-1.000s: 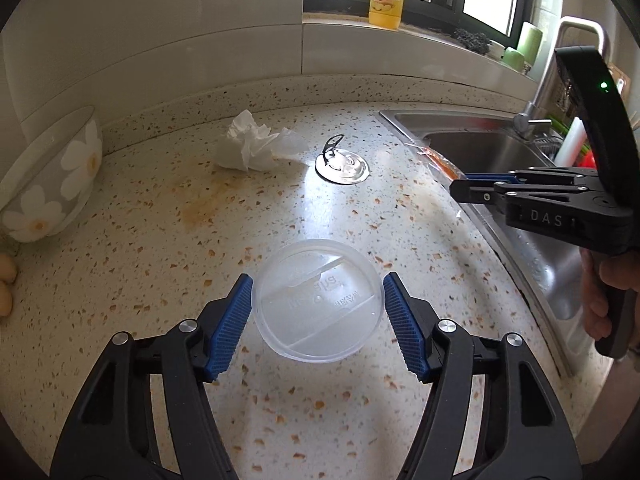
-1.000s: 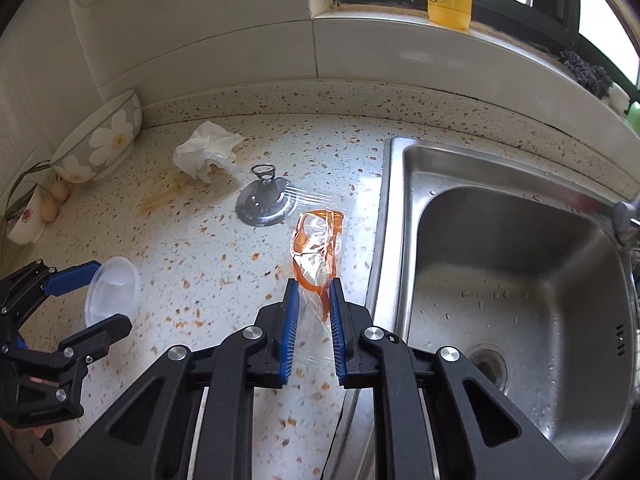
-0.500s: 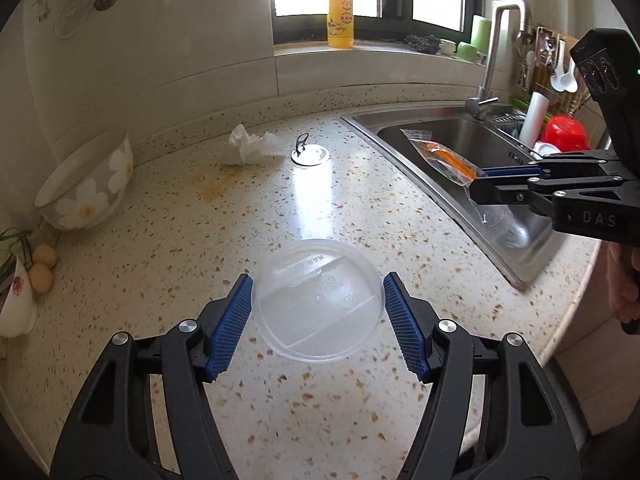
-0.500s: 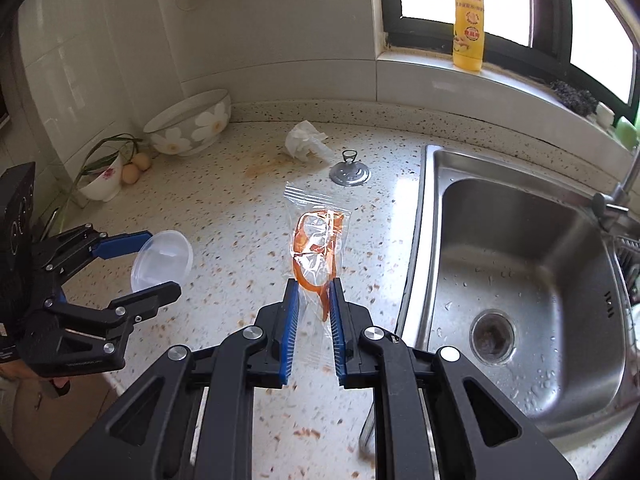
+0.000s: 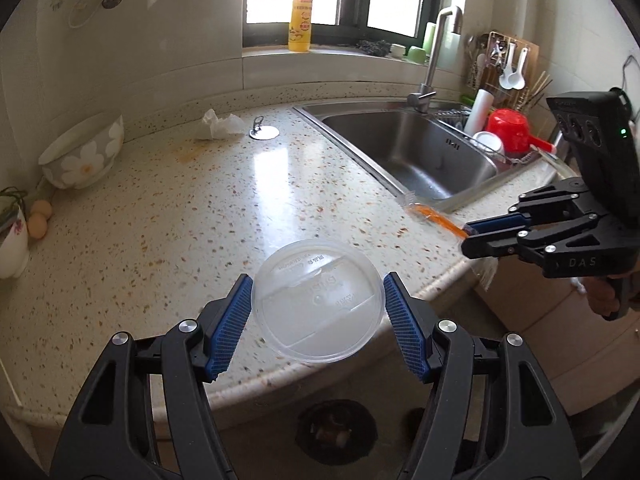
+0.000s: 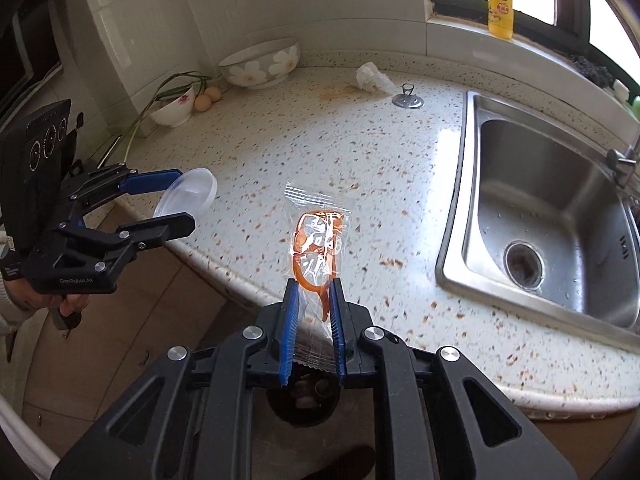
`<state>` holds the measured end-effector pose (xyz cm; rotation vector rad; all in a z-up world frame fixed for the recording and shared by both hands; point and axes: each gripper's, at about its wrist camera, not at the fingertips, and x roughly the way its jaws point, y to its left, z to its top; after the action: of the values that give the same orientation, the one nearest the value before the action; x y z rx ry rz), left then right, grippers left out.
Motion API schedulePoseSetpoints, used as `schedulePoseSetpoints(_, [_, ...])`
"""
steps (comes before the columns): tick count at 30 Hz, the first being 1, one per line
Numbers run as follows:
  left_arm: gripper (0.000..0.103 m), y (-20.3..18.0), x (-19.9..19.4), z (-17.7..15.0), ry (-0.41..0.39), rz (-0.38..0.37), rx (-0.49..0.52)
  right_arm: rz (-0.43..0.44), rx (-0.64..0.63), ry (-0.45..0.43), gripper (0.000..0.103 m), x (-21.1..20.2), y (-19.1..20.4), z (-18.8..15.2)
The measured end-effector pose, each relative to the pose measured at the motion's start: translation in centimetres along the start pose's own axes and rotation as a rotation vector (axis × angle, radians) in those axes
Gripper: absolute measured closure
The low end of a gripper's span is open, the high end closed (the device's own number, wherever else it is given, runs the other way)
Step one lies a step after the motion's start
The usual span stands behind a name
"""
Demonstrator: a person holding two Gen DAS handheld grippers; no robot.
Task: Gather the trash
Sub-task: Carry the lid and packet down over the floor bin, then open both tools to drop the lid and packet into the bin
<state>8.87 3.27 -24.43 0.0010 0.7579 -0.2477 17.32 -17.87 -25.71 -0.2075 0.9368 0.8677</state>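
Carrying both pieces of trash clear of the counter edge is the step judged to be in hand. The left gripper (image 5: 318, 312) is closed on a clear plastic lid (image 5: 318, 300), its pads pressed against opposite rims, and the lid is held in the air over the counter's front edge. The right gripper (image 6: 314, 312) is clamped narrowly on a clear snack wrapper (image 6: 318, 240) printed in orange, pinched at its lower end. A dark trash bin (image 6: 304, 400) can be made out on the floor below. For a clean drop, each piece would best be brought directly above the bin's mouth before being released. The wrapper's long axis runs along the fingers, its crimped free end pointing away toward the counter; the lid faces broadside to the left wrist camera, tilted.
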Motion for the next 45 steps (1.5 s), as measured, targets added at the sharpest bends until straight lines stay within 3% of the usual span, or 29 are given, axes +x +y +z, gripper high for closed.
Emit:
schedulePoseSetpoints(8, [0.039, -3.1, -0.7, -3.4, 0.039, -0.092, 0.034, 0.080, -0.010, 0.052, 0.090, 0.3, 2.2, -3.5])
schedulePoseSetpoints(15, [0.039, -3.0, 2.7, -9.2, 0.143, -0.112, 0.018, 0.108, -0.016, 0.196, 0.090, 6.9, 2.4, -9.0])
schedulePoseSetpoints(22, [0.039, -2.1, 8.9, -16.7, 0.253, -0.095, -0.025, 0.126, 0.017, 0.314, 0.090, 15.1, 1.9, -14.1])
schedulePoseSetpoints(28, [0.039, -2.3, 14.0, -22.1, 0.292, -0.085, -0.064, 0.130, 0.027, 0.391, 0.090, 21.2, 2.7, -17.5])
schedulePoseSetpoints(37, [0.038, -2.0, 19.1, -27.0, 0.306, -0.039, -0.077, 0.141, 0.024, 0.452, 0.090, 27.6, 3.1, -20.8])
schedulePoseSetpoints(45, [0.038, -1.1, 21.3, -29.3, 0.346, -0.016, -0.118, 0.120, 0.033, 0.509, 0.087, 30.2, 2.8, -22.4])
